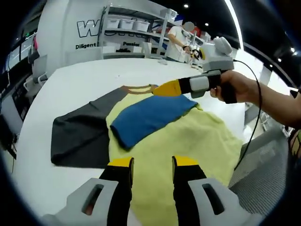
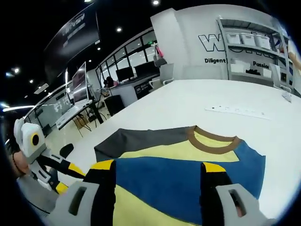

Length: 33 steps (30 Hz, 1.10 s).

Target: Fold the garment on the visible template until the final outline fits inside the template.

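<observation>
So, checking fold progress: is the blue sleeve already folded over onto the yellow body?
Yes, the blue sleeve lies across the yellow body in the left gripper view.

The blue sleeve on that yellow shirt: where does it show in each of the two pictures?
Left gripper view: the blue sleeve lies folded across the yellow shirt, just above centre.
Right gripper view: it spans the lower middle, between that gripper's jaws.
Shared landmark: the brown collar, at the shirt's far end.

Big white table [image 1: 80, 80], glossy top. Lying flat on it is a yellow t-shirt [image 1: 188, 141] with a brown collar, one dark grey sleeve spread toward 9 o'clock in the left gripper view, and a blue sleeve [image 1: 146, 120] folded over its chest.
</observation>
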Each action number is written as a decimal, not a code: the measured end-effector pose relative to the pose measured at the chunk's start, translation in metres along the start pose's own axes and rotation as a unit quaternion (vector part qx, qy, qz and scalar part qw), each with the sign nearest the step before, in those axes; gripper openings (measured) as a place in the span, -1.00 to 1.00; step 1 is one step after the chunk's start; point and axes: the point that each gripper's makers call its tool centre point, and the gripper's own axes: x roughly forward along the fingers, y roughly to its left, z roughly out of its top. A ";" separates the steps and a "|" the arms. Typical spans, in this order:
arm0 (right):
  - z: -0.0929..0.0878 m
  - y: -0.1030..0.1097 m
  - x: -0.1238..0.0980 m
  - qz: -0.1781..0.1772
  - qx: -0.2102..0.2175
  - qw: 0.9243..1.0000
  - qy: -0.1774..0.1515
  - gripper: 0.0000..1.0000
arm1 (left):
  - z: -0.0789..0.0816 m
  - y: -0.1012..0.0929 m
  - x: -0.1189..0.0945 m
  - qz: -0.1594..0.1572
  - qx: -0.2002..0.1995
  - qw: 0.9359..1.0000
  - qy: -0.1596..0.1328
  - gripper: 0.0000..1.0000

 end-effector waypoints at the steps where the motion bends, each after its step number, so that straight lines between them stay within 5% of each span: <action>1: -0.001 -0.002 -0.001 -0.002 -0.007 1.000 0.003 0.37 | 0.001 0.001 0.002 -0.001 0.001 1.000 0.000 -0.37; 17: -0.011 -0.062 -0.014 -0.072 -0.020 0.997 0.022 0.36 | 0.015 0.015 0.025 -0.028 -0.083 0.996 -0.024 -0.40; 20: -0.012 -0.070 -0.017 -0.074 0.013 0.997 0.017 0.33 | 0.017 0.022 0.029 -0.012 -0.105 0.994 -0.027 -0.37; 27: -0.025 -0.097 -0.024 -0.110 -0.009 0.993 0.040 0.32 | 0.022 0.032 0.038 0.009 -0.130 0.991 -0.031 -0.41; 29: -0.029 -0.107 -0.026 -0.128 -0.012 0.991 0.045 0.31 | 0.027 0.030 0.042 -0.001 -0.178 0.983 -0.046 -0.42; 33: -0.032 -0.123 -0.030 -0.147 -0.005 0.988 0.046 0.17 | 0.027 0.032 0.049 -0.001 -0.185 0.982 -0.041 -0.47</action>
